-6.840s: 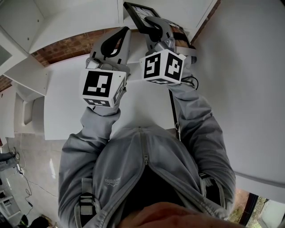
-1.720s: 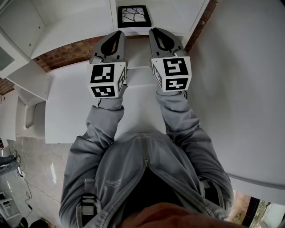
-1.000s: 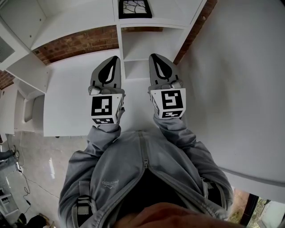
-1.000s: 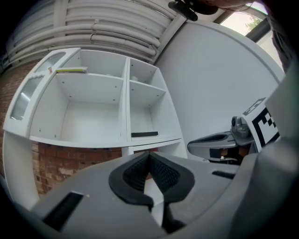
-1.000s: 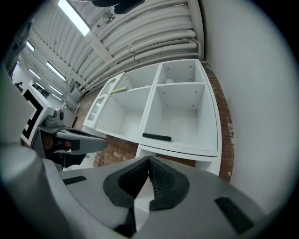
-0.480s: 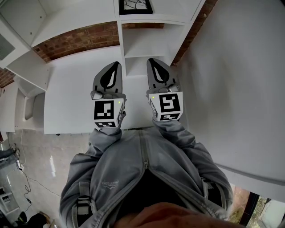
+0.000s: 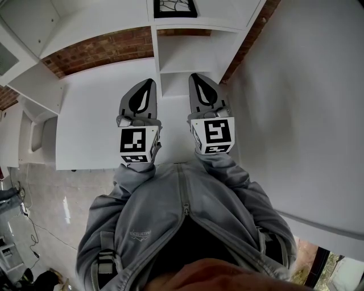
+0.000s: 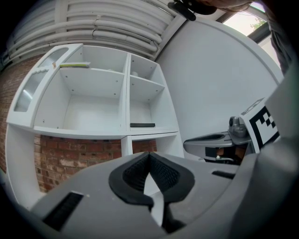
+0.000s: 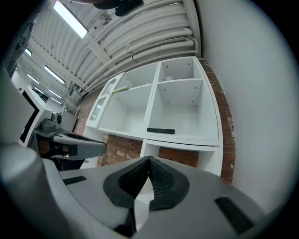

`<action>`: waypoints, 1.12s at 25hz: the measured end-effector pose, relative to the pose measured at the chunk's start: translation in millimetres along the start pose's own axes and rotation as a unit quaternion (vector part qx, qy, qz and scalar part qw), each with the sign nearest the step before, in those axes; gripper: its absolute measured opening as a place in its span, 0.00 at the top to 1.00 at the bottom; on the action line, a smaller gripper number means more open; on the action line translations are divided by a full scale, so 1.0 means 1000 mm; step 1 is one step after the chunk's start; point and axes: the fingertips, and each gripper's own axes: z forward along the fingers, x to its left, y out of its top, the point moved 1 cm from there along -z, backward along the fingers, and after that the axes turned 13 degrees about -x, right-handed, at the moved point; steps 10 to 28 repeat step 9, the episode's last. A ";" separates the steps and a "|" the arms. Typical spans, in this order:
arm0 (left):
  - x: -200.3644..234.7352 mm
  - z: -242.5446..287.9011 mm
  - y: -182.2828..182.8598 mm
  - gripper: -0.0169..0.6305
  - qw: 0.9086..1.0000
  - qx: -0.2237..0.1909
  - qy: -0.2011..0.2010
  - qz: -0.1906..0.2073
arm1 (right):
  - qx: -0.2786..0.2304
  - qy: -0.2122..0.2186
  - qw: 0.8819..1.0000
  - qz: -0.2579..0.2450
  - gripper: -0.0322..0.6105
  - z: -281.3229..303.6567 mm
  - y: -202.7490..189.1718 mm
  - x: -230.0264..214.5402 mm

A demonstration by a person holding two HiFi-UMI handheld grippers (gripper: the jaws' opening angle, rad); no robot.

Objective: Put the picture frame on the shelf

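The black picture frame (image 7: 175, 7) lies flat on a board of the white shelf unit (image 7: 187, 51), at the top edge of the head view. In both gripper views the picture frame (image 8: 142, 125) (image 9: 160, 131) is a thin dark bar in the lower right compartment. My left gripper (image 7: 149, 81) and my right gripper (image 7: 193, 76) are side by side over the white tabletop (image 7: 91, 113), well short of the shelf. Both are shut and empty, their tips touching, as on the left gripper (image 8: 149, 154) and the right gripper (image 9: 149, 158) seen from their own cameras.
A brick wall (image 7: 96, 51) runs behind the tabletop under the shelf unit. A white wall (image 7: 307, 102) stands close on the right. A thin yellowish strip (image 8: 74, 65) lies on an upper left shelf board. Floor with cables (image 7: 28, 227) shows at the lower left.
Both grippers have drawn back from the shelf toward my body, leaving the picture frame lying there. In the last second they have barely shifted.
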 end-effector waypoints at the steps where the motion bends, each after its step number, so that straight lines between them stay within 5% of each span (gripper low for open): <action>1: -0.001 0.000 -0.001 0.96 1.000 0.000 -0.001 -0.001 | 0.000 0.000 1.000 0.000 0.91 0.000 0.000 0.000; 28: -0.010 0.001 0.000 0.96 1.000 -0.004 -0.012 -0.005 | 0.002 0.000 1.000 -0.001 0.91 -0.003 -0.002 0.001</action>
